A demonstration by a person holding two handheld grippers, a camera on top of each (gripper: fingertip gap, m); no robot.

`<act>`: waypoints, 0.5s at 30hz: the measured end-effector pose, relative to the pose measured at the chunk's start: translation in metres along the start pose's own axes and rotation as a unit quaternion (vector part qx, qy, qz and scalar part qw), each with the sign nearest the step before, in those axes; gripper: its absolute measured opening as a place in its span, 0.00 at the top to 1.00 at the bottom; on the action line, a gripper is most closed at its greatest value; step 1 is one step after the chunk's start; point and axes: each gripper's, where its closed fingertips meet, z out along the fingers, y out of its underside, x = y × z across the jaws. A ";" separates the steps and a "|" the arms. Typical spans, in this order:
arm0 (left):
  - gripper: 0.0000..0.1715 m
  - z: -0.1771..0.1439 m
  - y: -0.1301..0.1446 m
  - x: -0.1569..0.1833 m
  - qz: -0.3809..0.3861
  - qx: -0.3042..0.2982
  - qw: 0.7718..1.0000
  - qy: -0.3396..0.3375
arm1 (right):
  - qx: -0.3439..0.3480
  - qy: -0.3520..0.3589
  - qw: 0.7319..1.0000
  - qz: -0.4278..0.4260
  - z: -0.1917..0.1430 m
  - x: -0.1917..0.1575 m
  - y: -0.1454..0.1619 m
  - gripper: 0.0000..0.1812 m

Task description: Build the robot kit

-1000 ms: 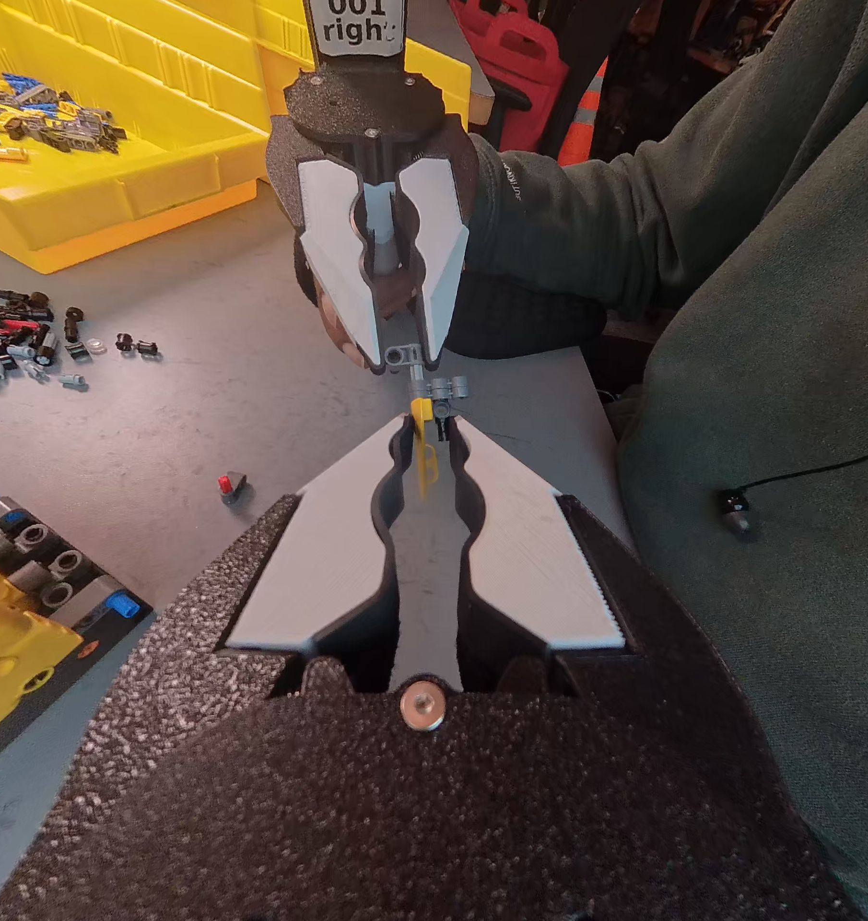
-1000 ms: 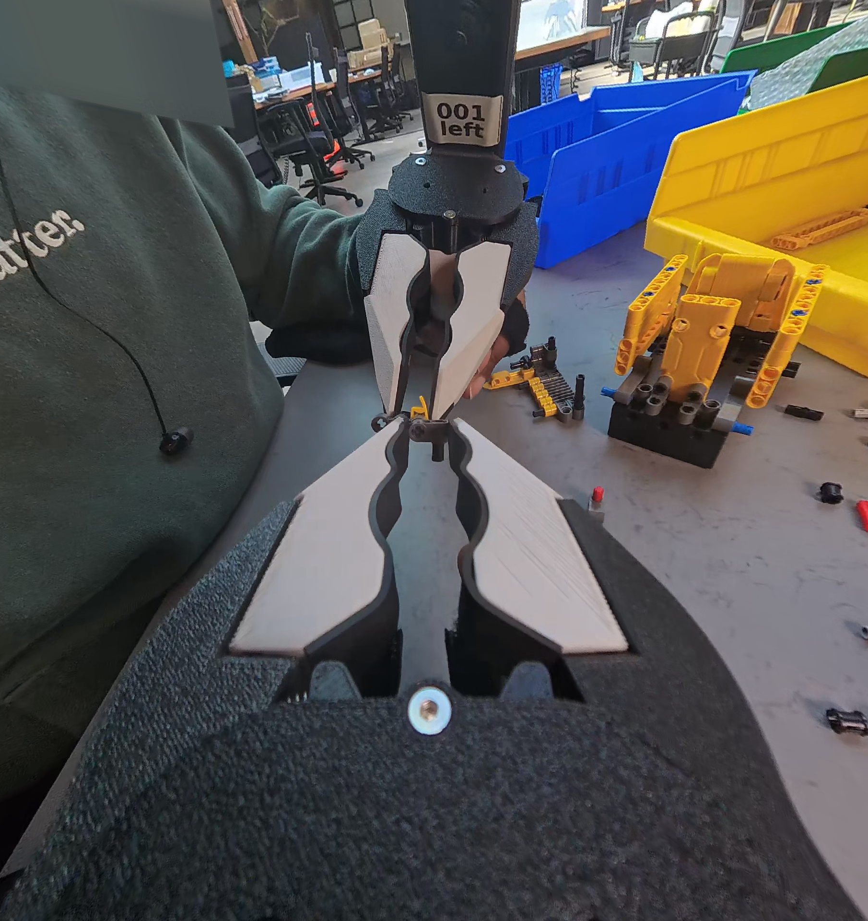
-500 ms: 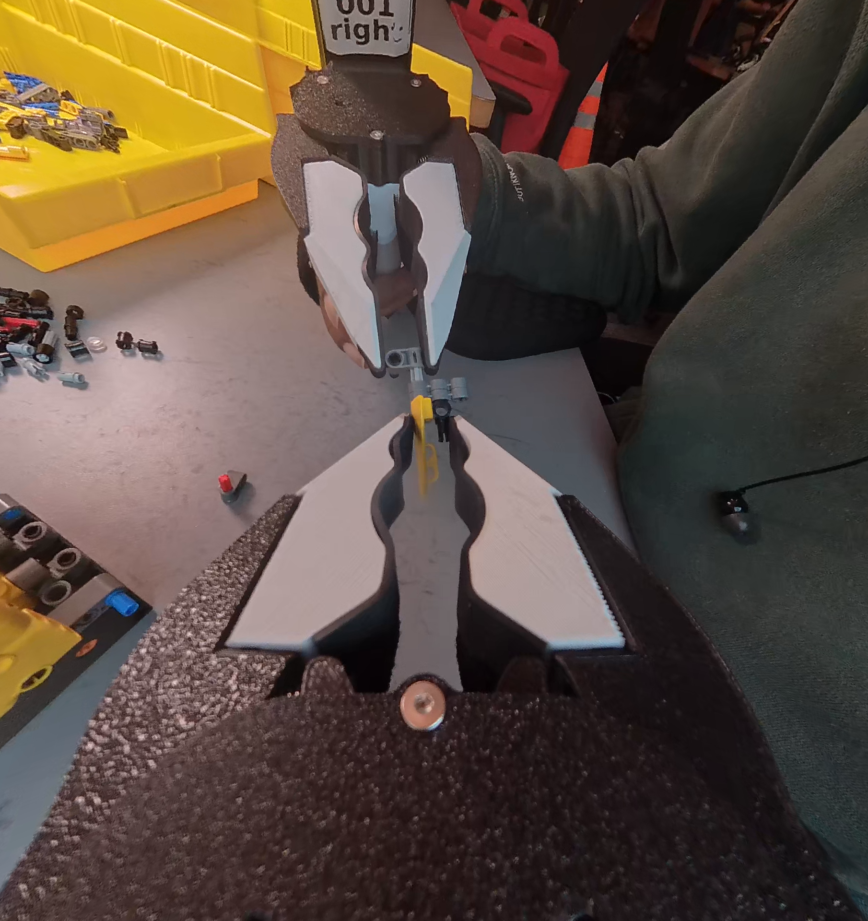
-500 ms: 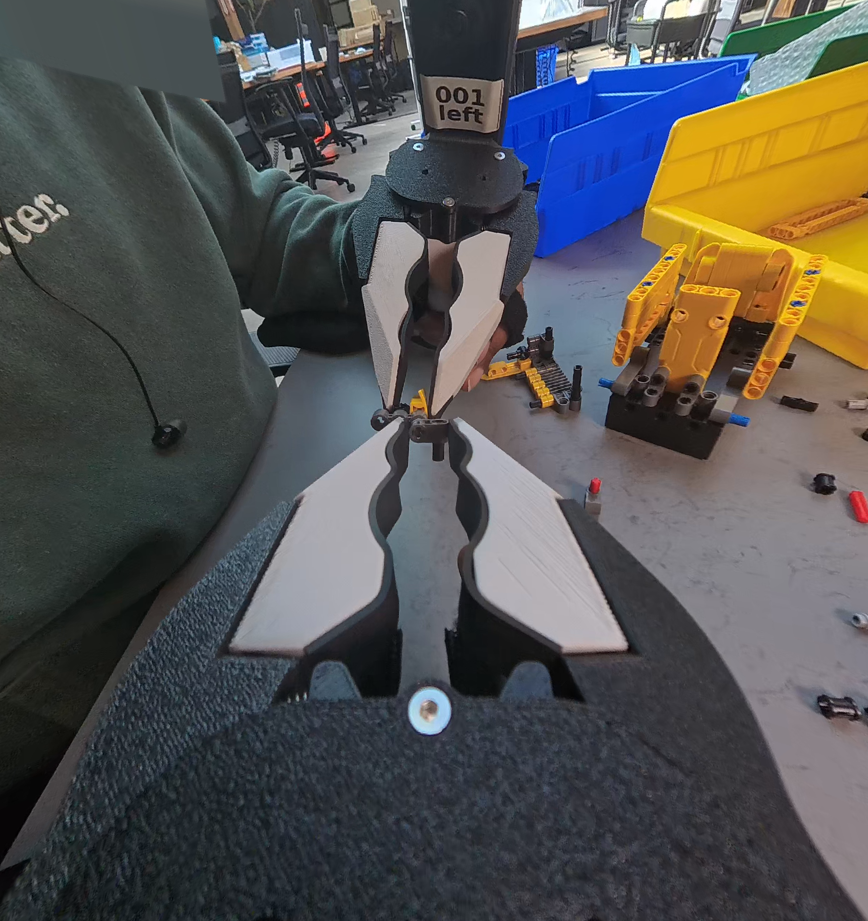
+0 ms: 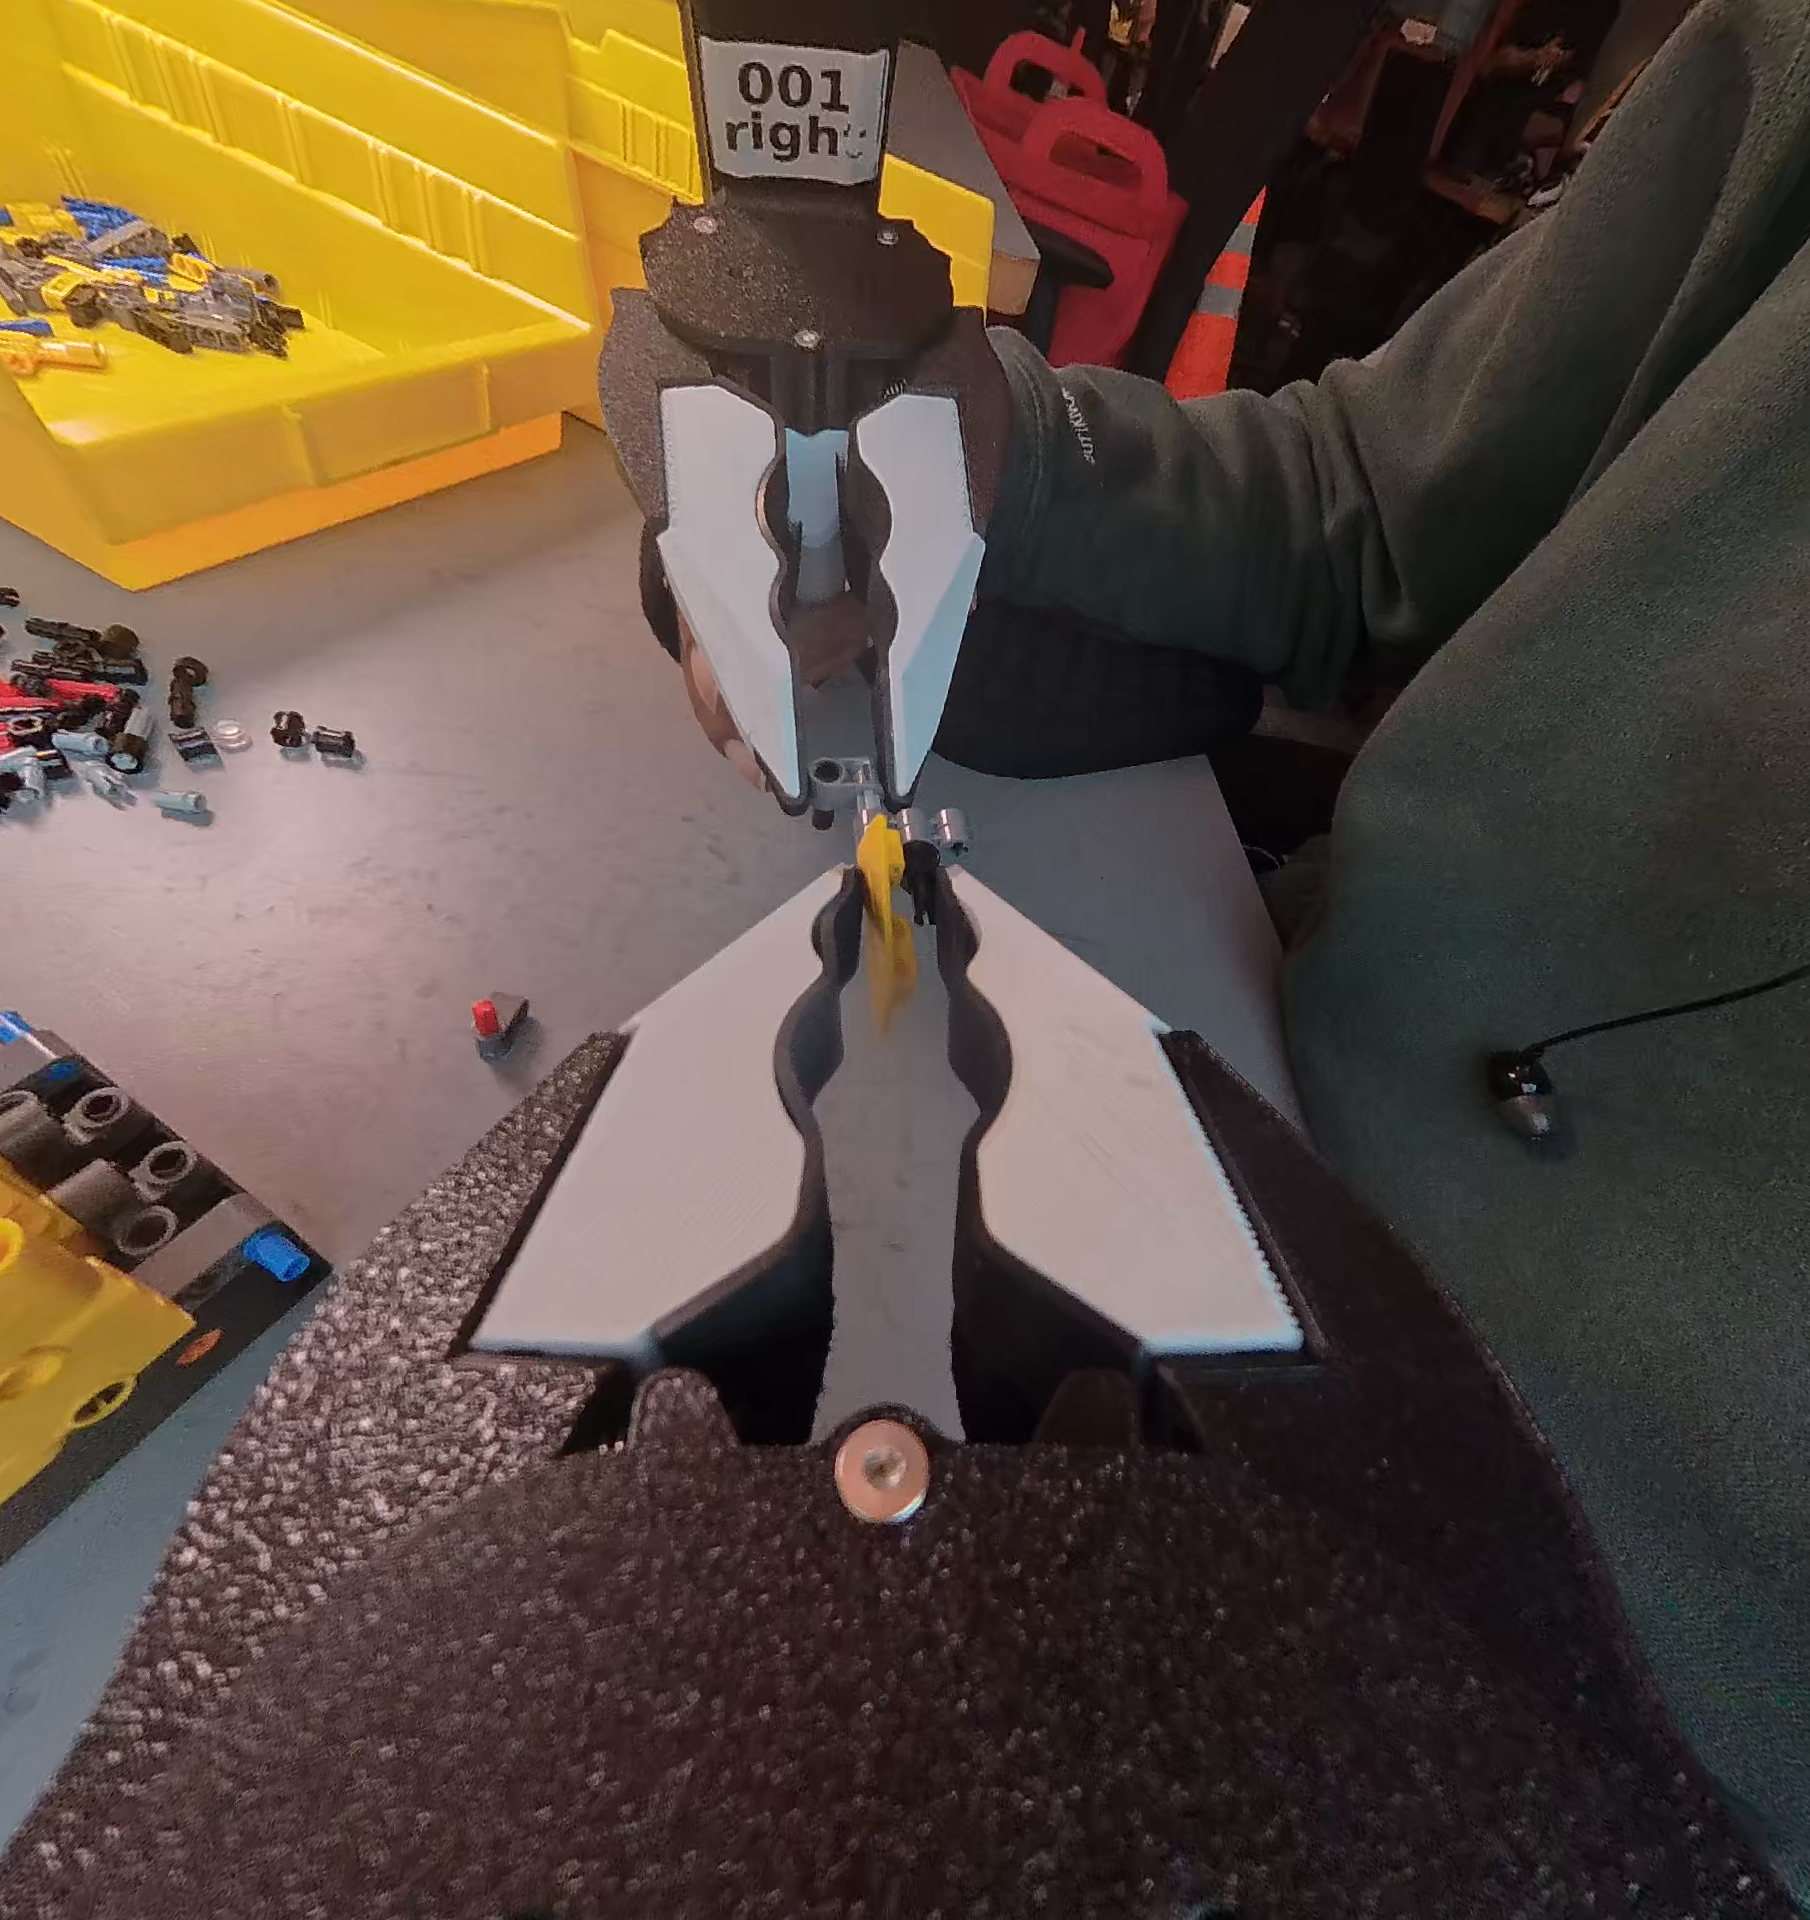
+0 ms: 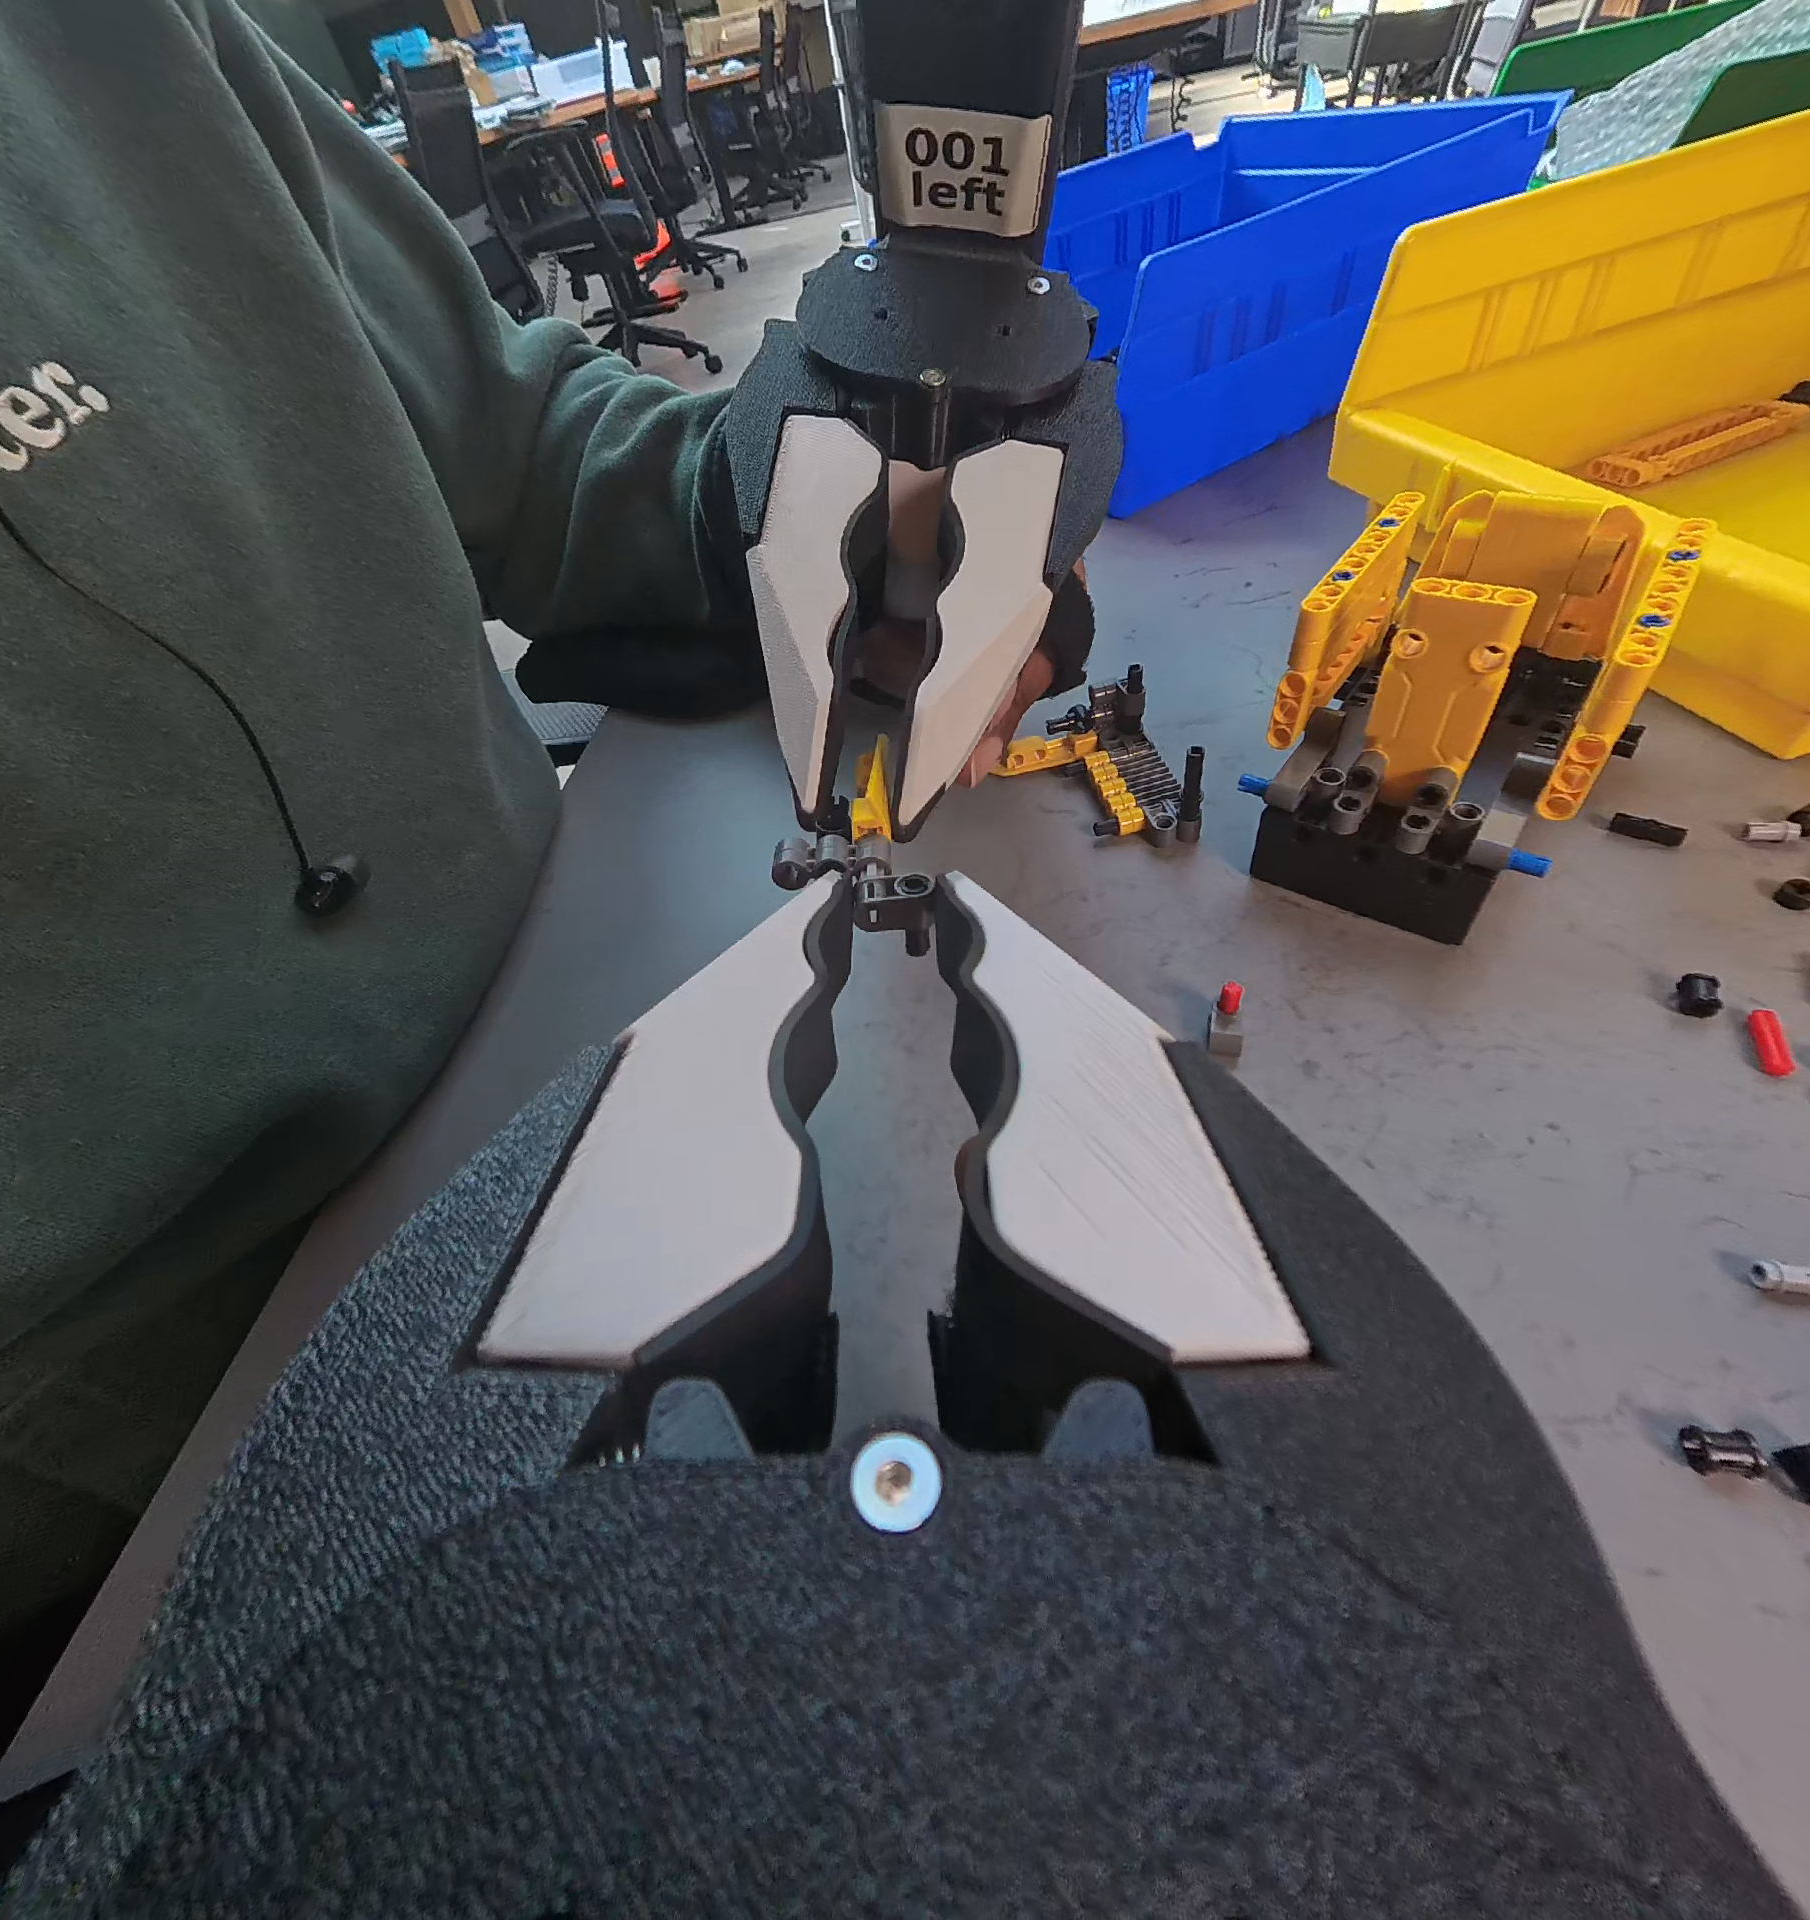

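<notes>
My left gripper [image 5: 885, 883] is shut on a thin yellow toy-brick part [image 5: 888, 940] that carries small grey connectors [image 5: 932, 826] at its tip. My right gripper [image 6: 885, 904] is shut on a dark grey connector [image 6: 896, 894]. The two grippers meet tip to tip above the near edge of the grey table [image 5: 465, 883]. The grey connector touches the small grey pieces on the yellow part [image 6: 870, 805]; I cannot tell how firmly they are joined. The right gripper [image 5: 844, 795] faces me in the left wrist view, and the left gripper [image 6: 865, 826] faces me in the right wrist view.
A yellow and black brick model [image 6: 1452, 707] stands on the table, beside a small yellow-black subassembly [image 6: 1119, 769]. A red-topped grey piece [image 6: 1228, 1023] and loose pins [image 5: 49, 717] lie around. Yellow bins [image 5: 257, 447] and a blue bin [image 6: 1296, 260] stand behind. A person's green sleeve and torso [image 5: 1607, 935] are close by. My two grippers' fingertips are within a few centimetres of each other.
Both grippers stay shut and tip to tip. They have drawn slightly apart and the small parts between them show more clearly than before.
</notes>
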 end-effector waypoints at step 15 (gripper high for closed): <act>0.92 -0.001 -0.006 -0.002 -0.007 0.028 1.000 0.000 | 0.036 0.010 0.999 -0.003 -0.003 0.003 -0.012 0.92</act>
